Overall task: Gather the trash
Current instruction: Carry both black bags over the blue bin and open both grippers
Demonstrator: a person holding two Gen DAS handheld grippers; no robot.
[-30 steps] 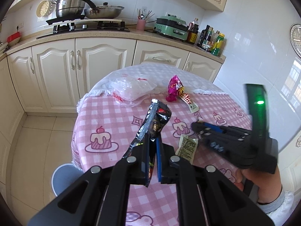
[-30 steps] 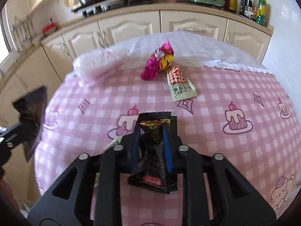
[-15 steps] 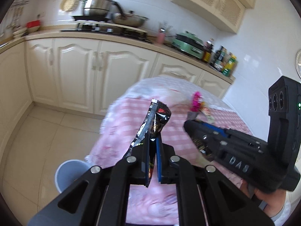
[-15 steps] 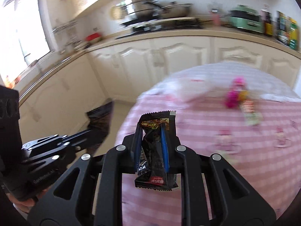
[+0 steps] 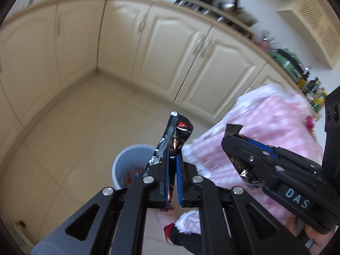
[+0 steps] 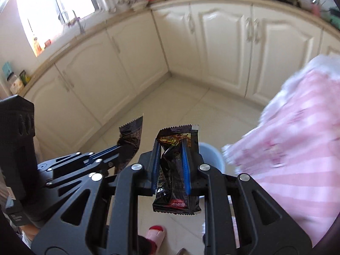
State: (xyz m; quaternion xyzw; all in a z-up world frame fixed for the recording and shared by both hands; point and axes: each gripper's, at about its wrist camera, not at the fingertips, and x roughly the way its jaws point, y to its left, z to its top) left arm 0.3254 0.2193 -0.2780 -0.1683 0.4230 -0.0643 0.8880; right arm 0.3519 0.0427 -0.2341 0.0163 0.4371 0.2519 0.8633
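Black foil is pinched flat between the blue pads of the left gripper (image 5: 172,165): a thin wrapper (image 5: 172,140) is clamped edge-on, its serrated top sticking up past the fingertips. The right gripper (image 6: 171,165) is closed on a second black wrapper (image 6: 177,170), which is seen face-on, bulging between the pads and hanging below them with a red label at its lower edge. In the left wrist view the right gripper (image 5: 242,148) is seen to the right, its wrapper crumpled under the jaws. In the right wrist view the left gripper (image 6: 125,148) is seen to the left, just beside the right one.

A pale blue bin (image 5: 127,165) stands on the cream tiled floor (image 5: 74,127), just beyond the left gripper's tips, with orange and red scraps visible inside. In the right wrist view only part of its rim (image 6: 209,150) is shown behind the held wrapper. A pink checked tablecloth (image 6: 297,148) hangs at the right, near the bin. Cream cupboards (image 6: 223,42) line the far walls. A pink slipper (image 6: 156,233) is seen at the near edge.
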